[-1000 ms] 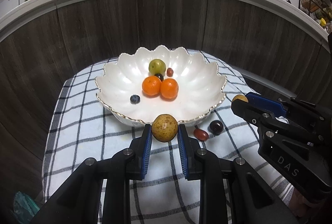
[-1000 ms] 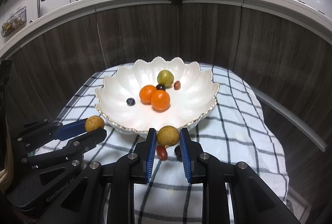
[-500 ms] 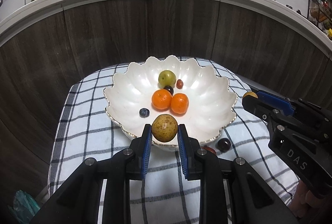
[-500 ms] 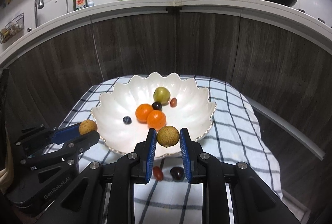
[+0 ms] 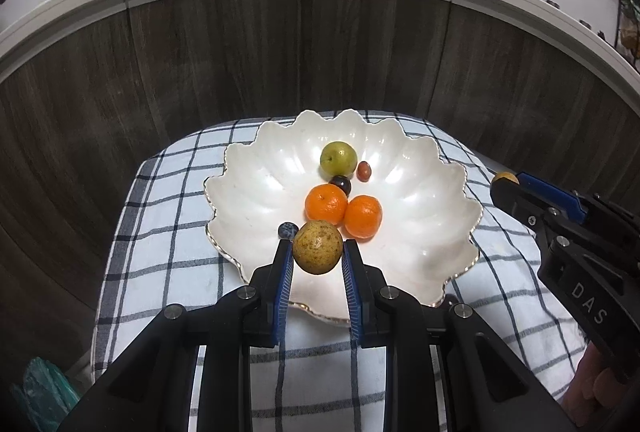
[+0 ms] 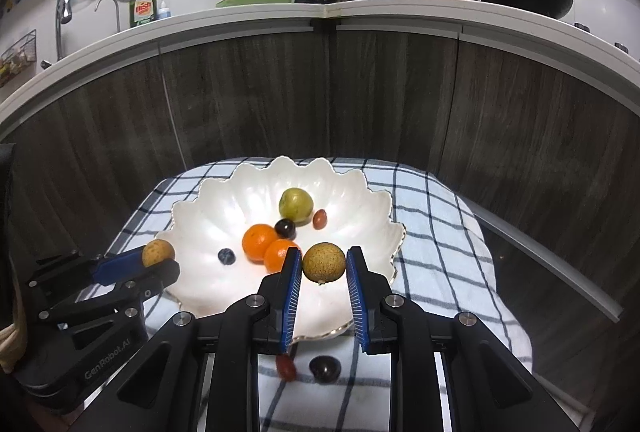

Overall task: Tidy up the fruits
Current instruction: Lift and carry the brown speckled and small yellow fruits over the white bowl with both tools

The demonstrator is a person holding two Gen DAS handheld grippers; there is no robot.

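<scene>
- Tongs: left tongs (image 5: 317,262) clamp a speckled yellow fruit (image 5: 318,247); right tongs (image 6: 323,274) clamp a tan fruit (image 6: 323,262), both over the scalloped bowl (image 6: 360,191).
- Two oranges (image 5: 326,203), a green fruit (image 5: 338,158) and a blueberry (image 6: 226,256) lie inside.
- A dark grape (image 6: 325,368) and a red fruit (image 6: 286,368) sit on the checked cloth (image 6: 440,252), just outside the rim.

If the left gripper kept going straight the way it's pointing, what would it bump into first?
Probably the two oranges: the left gripper, shut on a speckled yellow-brown fruit, points over the white scalloped bowl towards the nearer orange. Depth is unclear; angled downward, it might meet the bowl's floor first.
</scene>
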